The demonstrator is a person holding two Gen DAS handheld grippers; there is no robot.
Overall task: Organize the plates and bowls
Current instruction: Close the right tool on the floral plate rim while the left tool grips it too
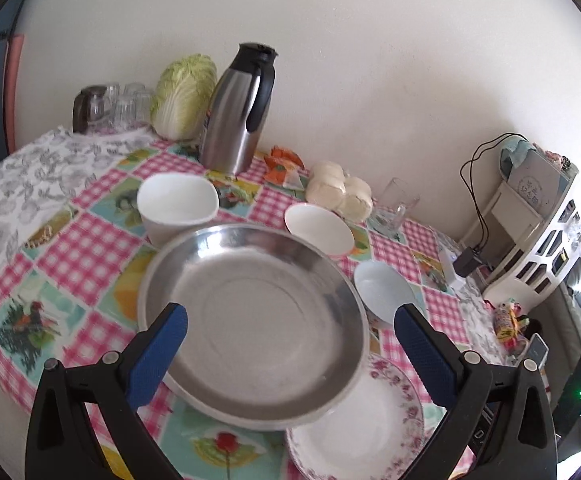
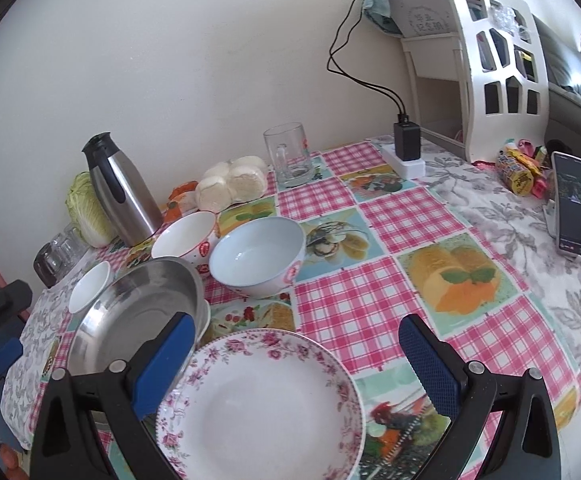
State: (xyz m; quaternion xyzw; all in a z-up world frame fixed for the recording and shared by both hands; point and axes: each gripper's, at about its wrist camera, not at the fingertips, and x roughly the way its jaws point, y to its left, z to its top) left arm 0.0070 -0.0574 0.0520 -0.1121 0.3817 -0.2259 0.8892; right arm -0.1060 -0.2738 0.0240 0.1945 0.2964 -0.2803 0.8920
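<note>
A round steel plate (image 1: 258,328) lies on the checked tablecloth, its right edge resting on a white plate with a pink flower rim (image 1: 366,432). My left gripper (image 1: 290,316) is open above the steel plate, holding nothing. Behind it stand a white cup-shaped bowl (image 1: 176,204), a white bowl (image 1: 318,228) and a pale blue bowl (image 1: 382,288). In the right wrist view my right gripper (image 2: 296,332) is open over the flowered plate (image 2: 262,408), with the steel plate (image 2: 138,316) to its left and the pale blue bowl (image 2: 258,256) beyond.
A steel thermos jug (image 1: 238,108), a cabbage (image 1: 184,96), drinking glasses (image 1: 126,104), wrapped buns (image 1: 338,190) and a glass mug (image 2: 288,156) stand along the wall. A white rack (image 2: 490,60), a charger on a power strip (image 2: 406,148) and a phone (image 2: 574,204) are at the right.
</note>
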